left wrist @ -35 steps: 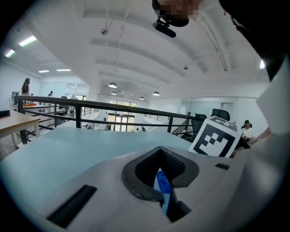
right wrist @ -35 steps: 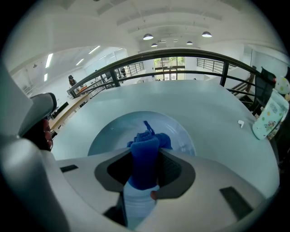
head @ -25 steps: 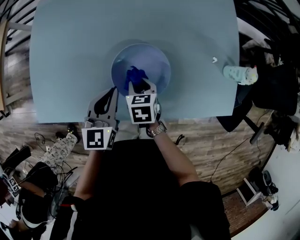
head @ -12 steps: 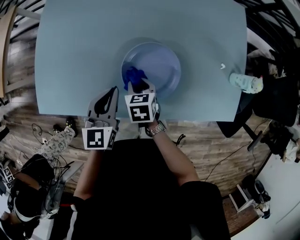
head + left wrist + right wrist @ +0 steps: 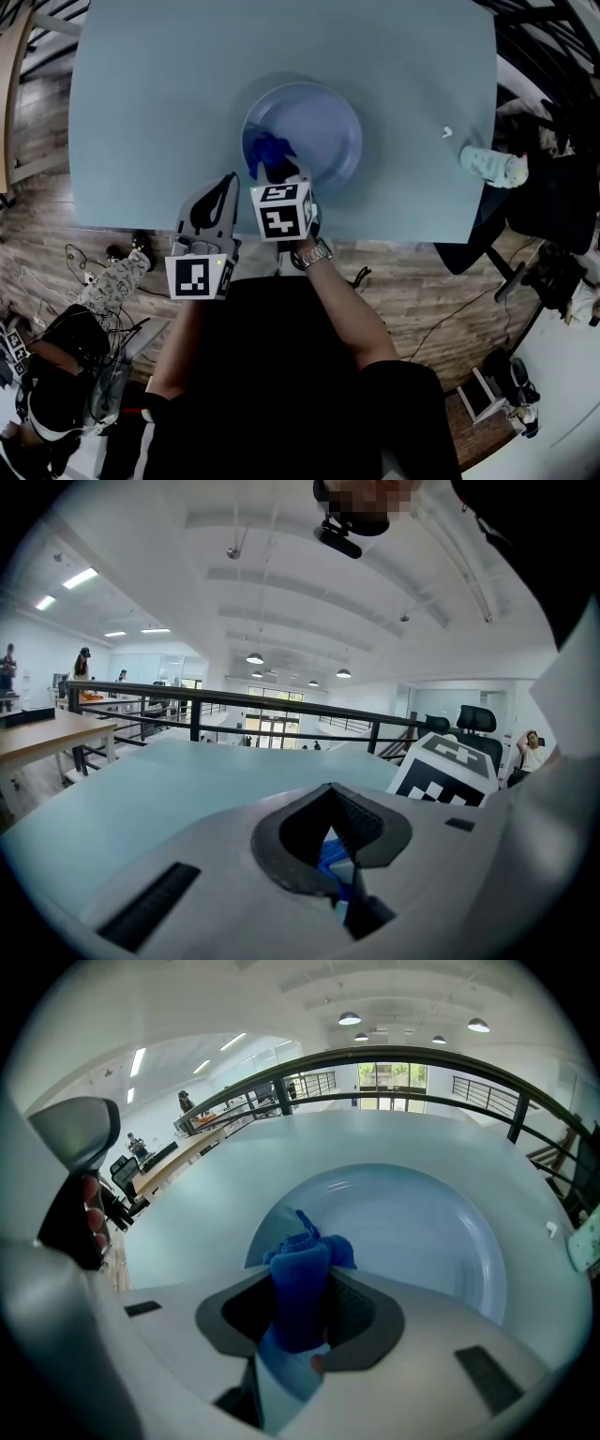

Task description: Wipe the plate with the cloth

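The right tool [image 5: 275, 172] is clamped tight on the bunched cloth [image 5: 300, 1283], holding it down on the lower-left part of the plate [image 5: 330, 120] at frame centre, evidently to wipe. The left tool [image 5: 217, 195], closed and empty, sits at the bench [image 5: 141, 112] edge, out of the way.

The right tongs [image 5: 278, 173] hide the cloth's [image 5: 270, 148] lower end and the plate's [image 5: 323, 131] seven-o'clock rim; the three-o'clock white speck [image 5: 447, 131] is perhaps paper.
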The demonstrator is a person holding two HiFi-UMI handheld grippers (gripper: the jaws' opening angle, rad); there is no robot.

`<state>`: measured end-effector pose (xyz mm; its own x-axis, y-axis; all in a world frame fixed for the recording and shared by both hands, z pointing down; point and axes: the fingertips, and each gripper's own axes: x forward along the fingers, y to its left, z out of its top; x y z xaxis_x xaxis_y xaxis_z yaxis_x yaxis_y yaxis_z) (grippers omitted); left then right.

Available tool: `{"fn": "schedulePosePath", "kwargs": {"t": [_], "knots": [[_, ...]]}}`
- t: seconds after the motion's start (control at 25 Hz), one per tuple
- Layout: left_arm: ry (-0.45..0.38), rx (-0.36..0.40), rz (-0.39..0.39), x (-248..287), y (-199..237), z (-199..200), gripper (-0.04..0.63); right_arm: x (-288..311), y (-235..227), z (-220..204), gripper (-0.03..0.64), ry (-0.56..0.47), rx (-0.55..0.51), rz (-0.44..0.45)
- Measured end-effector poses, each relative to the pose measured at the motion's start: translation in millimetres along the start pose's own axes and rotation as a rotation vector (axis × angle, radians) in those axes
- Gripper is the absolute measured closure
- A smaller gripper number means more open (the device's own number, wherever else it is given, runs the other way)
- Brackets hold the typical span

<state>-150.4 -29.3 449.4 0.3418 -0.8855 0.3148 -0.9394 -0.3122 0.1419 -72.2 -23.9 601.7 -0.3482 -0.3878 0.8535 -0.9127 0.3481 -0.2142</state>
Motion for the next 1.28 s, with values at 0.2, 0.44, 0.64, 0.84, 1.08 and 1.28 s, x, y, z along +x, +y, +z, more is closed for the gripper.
{"fn": "schedulePosePath", "kwargs": {"t": [0.2, 0.44, 0.64, 0.84, 1.08, 1.28], "knots": [[0.015, 0.002, -0.005, 4.3, -6.0, -2.8, 0.595, 0.1, -6.2, -5.6, 0.497, 0.017, 0.000, -0.001], [0.019, 0.006, -0.030, 14.0, -20.3, -1.2, 0.595, -2.6, -19.2, -10.2, 0.497, 0.021, 0.006, -0.010], [0.022, 0.014, -0.057, 21.3, -31.9, -2.5, 0.595, -6.1, -32.4, -13.4, 0.497, 0.023, 0.020, -0.020], [0.022, 0.019, -0.082, 28.2, -42.5, -0.9, 0.595, -11.8, -49.4, -14.7, 0.497, 0.023, 0.036, -0.044], [0.023, 0.029, -0.110, 37.2, -54.4, -0.5, 0.595, -17.6, -71.7, -20.1, 0.497, 0.027, 0.058, -0.080], [0.021, 0.030, -0.132, 44.0, -62.9, 0.2, 0.595, -22.5, -89.2, -20.3, 0.497, 0.034, 0.071, -0.104]]}}
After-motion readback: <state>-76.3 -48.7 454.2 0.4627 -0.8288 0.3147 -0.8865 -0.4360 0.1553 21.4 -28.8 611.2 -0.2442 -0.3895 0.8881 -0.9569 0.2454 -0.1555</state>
